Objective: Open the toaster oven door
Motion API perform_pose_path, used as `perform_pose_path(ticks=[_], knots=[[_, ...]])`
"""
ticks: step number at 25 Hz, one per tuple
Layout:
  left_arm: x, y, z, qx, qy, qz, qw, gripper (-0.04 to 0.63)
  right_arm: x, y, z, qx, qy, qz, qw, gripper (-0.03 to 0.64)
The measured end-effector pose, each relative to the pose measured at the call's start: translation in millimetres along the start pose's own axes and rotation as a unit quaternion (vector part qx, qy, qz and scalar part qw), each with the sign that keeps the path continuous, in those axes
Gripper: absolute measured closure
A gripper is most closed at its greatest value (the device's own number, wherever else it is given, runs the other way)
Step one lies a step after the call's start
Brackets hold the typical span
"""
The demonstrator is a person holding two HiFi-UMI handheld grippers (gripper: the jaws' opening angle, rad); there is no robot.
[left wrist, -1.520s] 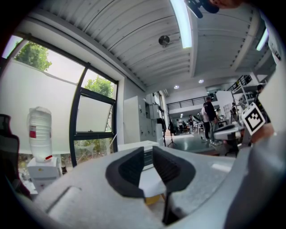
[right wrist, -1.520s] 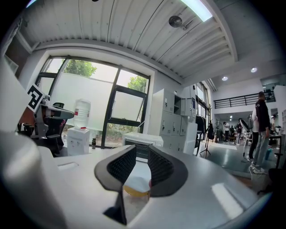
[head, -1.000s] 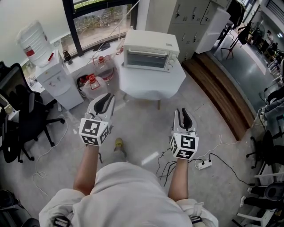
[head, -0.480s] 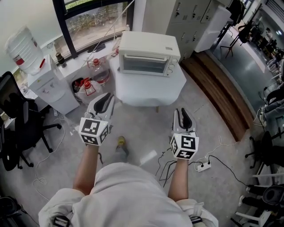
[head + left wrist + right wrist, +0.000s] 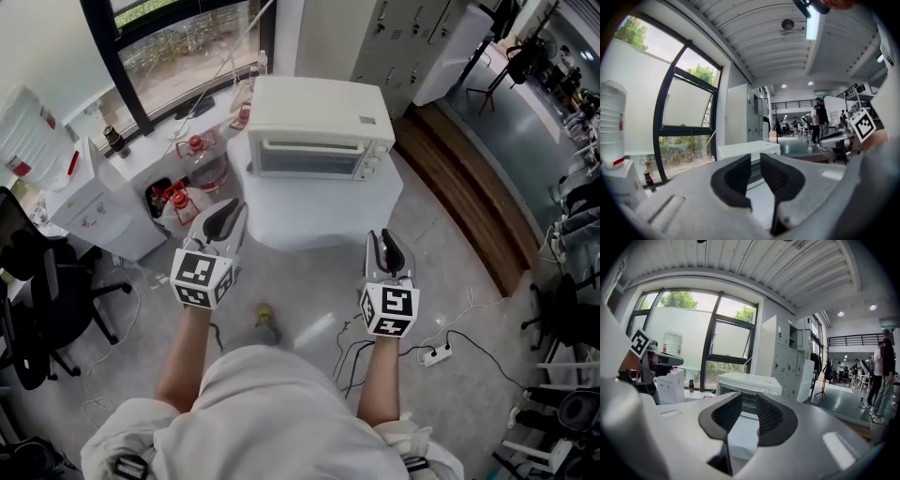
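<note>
A cream toaster oven (image 5: pixel 319 117) stands on a small white table (image 5: pixel 319 216) ahead of me, its glass door (image 5: pixel 309 157) closed, knobs at its right. My left gripper (image 5: pixel 225 214) hovers in front of the table's left corner, its jaws a narrow gap apart with nothing between them. My right gripper (image 5: pixel 386 242) hangs short of the table's right front edge, jaws apart and empty. Both point at the oven without touching it. The oven (image 5: pixel 740 150) shows beyond my left gripper (image 5: pixel 755 164) in the left gripper view. The right gripper view has the oven (image 5: pixel 745 383) past my right gripper (image 5: pixel 749 408).
A water dispenser (image 5: pixel 89 211) with its bottle (image 5: pixel 23 131) stands at the left, red-capped jugs (image 5: pixel 178 197) beside the table. A black office chair (image 5: pixel 37 300) is further left. A power strip (image 5: pixel 431 354) with cables lies on the floor. A wooden step (image 5: pixel 469 197) runs on the right.
Both grippers have moved forward toward the oven, which now looks larger and nearer. The gaps between the jaws look the same.
</note>
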State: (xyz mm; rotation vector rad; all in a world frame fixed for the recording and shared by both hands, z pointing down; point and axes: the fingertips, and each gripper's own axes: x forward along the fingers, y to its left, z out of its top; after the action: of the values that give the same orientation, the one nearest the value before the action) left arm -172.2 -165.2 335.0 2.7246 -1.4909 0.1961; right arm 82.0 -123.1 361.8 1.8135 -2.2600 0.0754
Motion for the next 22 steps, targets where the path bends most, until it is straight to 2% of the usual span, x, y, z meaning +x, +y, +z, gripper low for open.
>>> perform_pose_path(ticks=[9,15,22], knots=[[52.8,57.7,3.0,-0.008,-0.004,-0.023,0.9997,0.535,72.0,13.6,23.5,-0.020,0.006,-0.003,1.000,0.538],[78.6,63.1,4.7,-0.007,-0.004,-0.050,0.9987,0.535,92.8,10.3,28.2,-0.026,0.009,-0.008,1.000,0.538],[104.4,69.2,3.7,-0.009,-0.003,-0.054,0.9985,0.535,118.8,4.3,29.4,-0.039,0.014,0.004,0.999,0.538]])
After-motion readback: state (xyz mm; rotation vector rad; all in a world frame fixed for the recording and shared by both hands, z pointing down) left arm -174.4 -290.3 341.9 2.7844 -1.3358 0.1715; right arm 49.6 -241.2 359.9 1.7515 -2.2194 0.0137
